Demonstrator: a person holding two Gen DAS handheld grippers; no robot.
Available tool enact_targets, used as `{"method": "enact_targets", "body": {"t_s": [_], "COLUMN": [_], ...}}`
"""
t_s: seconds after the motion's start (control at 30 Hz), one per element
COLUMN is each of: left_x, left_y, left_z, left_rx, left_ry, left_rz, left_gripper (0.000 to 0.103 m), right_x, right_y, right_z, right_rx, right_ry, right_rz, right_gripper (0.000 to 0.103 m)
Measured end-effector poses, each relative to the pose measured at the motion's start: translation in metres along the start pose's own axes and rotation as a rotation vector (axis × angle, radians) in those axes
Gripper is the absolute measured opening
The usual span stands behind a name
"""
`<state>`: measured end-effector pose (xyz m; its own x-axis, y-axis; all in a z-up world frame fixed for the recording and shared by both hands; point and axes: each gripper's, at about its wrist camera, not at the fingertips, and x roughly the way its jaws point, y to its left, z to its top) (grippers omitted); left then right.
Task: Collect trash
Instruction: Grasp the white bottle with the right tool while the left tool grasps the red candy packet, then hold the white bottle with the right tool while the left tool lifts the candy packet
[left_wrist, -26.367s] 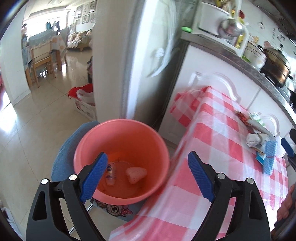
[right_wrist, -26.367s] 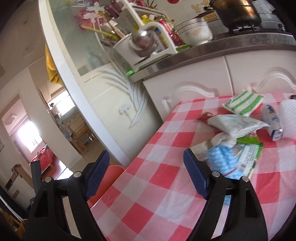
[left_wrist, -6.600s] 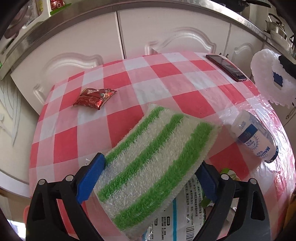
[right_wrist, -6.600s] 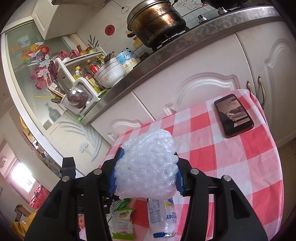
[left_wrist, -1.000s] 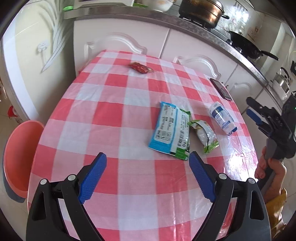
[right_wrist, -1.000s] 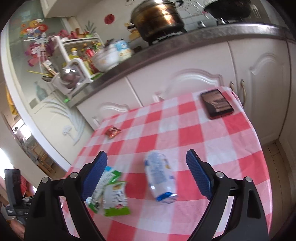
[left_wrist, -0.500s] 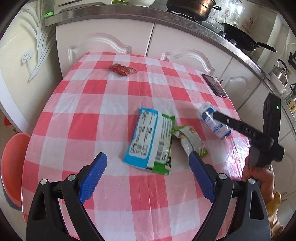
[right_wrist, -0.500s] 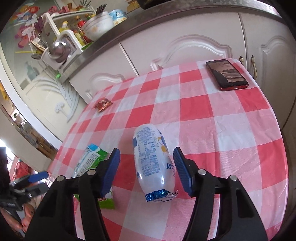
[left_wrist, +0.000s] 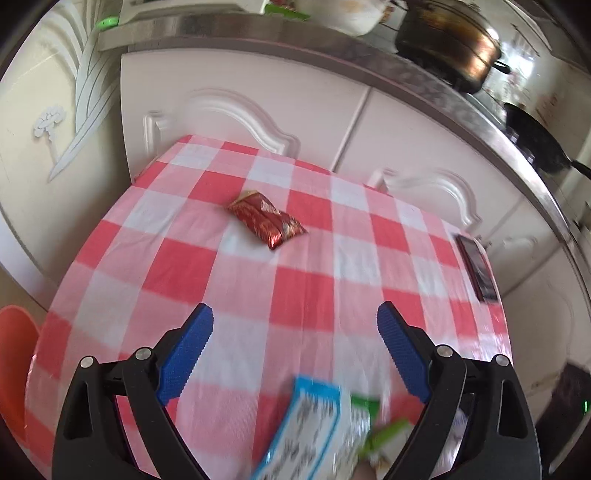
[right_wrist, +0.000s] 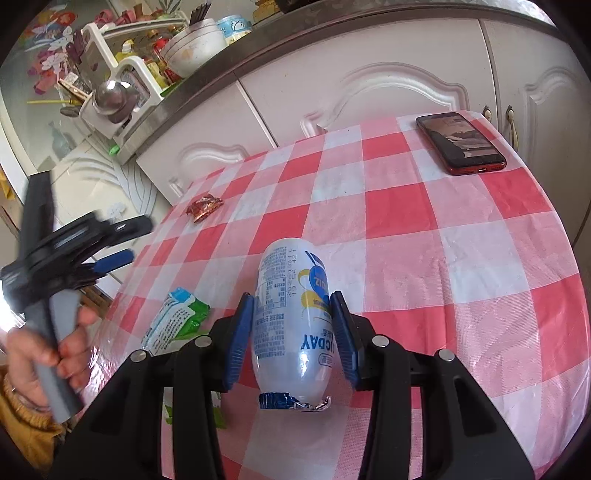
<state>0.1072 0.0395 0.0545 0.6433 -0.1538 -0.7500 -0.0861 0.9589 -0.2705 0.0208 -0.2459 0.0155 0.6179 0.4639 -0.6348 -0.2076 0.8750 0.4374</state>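
Note:
My right gripper (right_wrist: 293, 334) is shut on a white yogurt bottle (right_wrist: 291, 317) with a blue foil top, lying on the red-checked tablecloth (right_wrist: 461, 266). My left gripper (left_wrist: 293, 352) is open and empty above the table; it shows at the left of the right wrist view (right_wrist: 110, 243). A blue-and-green wrapper (left_wrist: 314, 432) lies just under it, also seen in the right wrist view (right_wrist: 173, 317). A red snack wrapper (left_wrist: 266, 221) lies farther ahead (right_wrist: 204, 206). The pink bucket's rim (left_wrist: 14, 362) shows at the far left, below the table.
A red phone (right_wrist: 460, 142) lies at the table's far right corner (left_wrist: 476, 266). White cabinets (left_wrist: 258, 96) with a steel counter stand behind the table. A dish rack (right_wrist: 110, 92), bowls and a pot (left_wrist: 447, 62) sit on the counter.
My right gripper has closed its pads onto the yogurt bottle. My left gripper has moved forward over the table, so the blue-and-green wrapper now lies beneath it and the red wrapper is nearer.

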Motion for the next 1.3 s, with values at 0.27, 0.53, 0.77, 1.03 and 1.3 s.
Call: {"method": "enact_targets", "body": {"t_s": [0.27, 0.53, 0.77, 1.03, 1.3], "left_x": [0.068, 0.100, 0.105, 0.083, 0.051], "left_y": [0.010, -0.001, -0.005, -0.007, 0.005], "left_z": [0.052, 0.072, 0.068, 0.053, 0.024], "left_rx": [-0.139, -0.100, -0.072, -0.009, 0.010], "left_ry": [-0.029, 0.004, 0.004, 0.004, 0.019], "left_rz": [0.115, 0.232, 0.231, 0.192, 0.111], "left_gripper": [0.090, 0.060, 0.038, 0.028, 0.027], "right_x": [0.001, 0.003, 0.003, 0.003, 0.001], "right_y": [-0.005, -0.007, -0.008, -0.008, -0.009], "right_z": [0.001, 0.002, 0.002, 0.003, 0.003], "right_rx": [0.032, 0.041, 0.053, 0.054, 0.055], "right_ry": [0.003, 0.005, -0.001, -0.002, -0.011], "right_rz": [0.018, 0.025, 0.024, 0.024, 0.026], "right_gripper": [0.044, 0.044, 0.044, 0.044, 0.044]}}
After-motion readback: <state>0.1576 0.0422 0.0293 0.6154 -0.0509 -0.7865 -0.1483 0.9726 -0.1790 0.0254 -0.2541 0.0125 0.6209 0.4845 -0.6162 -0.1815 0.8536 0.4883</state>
